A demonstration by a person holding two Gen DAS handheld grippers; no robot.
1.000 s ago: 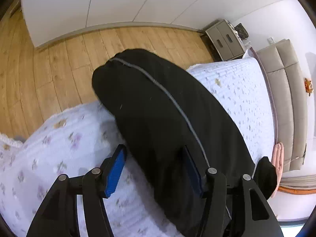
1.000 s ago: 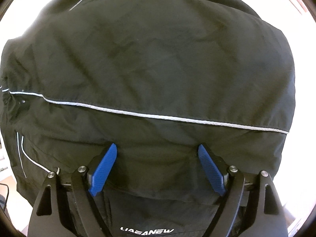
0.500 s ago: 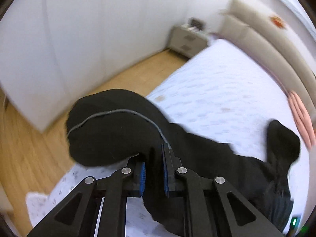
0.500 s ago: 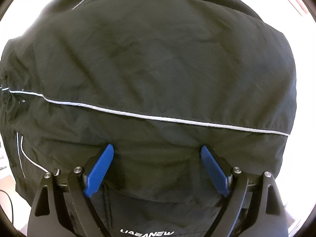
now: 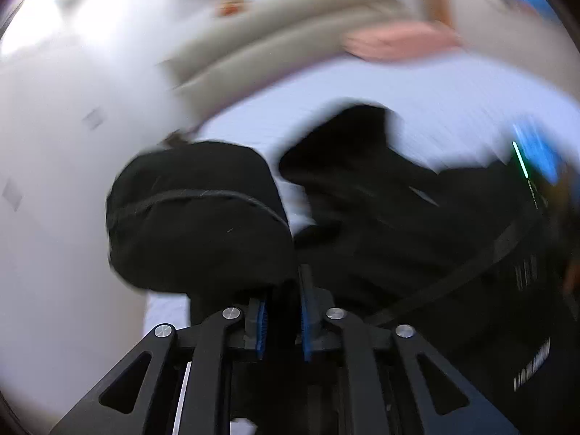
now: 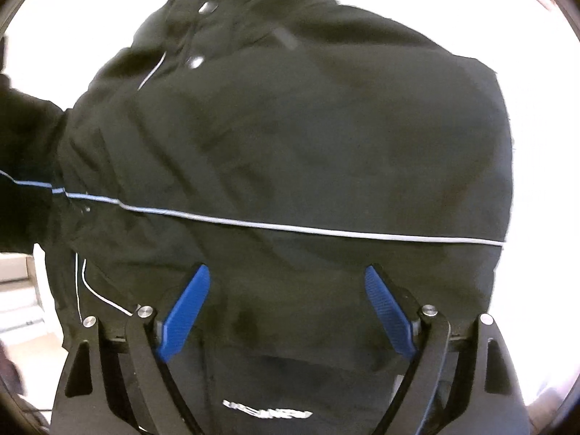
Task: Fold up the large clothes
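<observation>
Left wrist view: our left gripper [image 5: 282, 320] has its jaws narrow, pinched on a bunch of the black jacket's sleeve [image 5: 197, 217]; they eased a touch wider in the last half second, with the cloth between them. The sleeve hangs up off the bed [image 5: 417, 108], the rest of the jacket [image 5: 417, 239] lies to the right on the sheet, and the picture is smeared by a fast swing. We judge the step in hand to be carrying the sleeve across onto the body. To do it well we should keep the pinch firm, since slippery cloth could slide out mid-swing, slow down before laying it, and let go only once the sleeve lies flat and straight.

Right wrist view: our right gripper [image 6: 286, 311] points down over the jacket's body [image 6: 290, 145], jaws wide, nothing held. The pale piping [image 6: 326, 230] runs across just above the blue pads [image 6: 185, 311]. We should keep this hand low to pin the body so the sleeve's pull does not drag it.
</observation>
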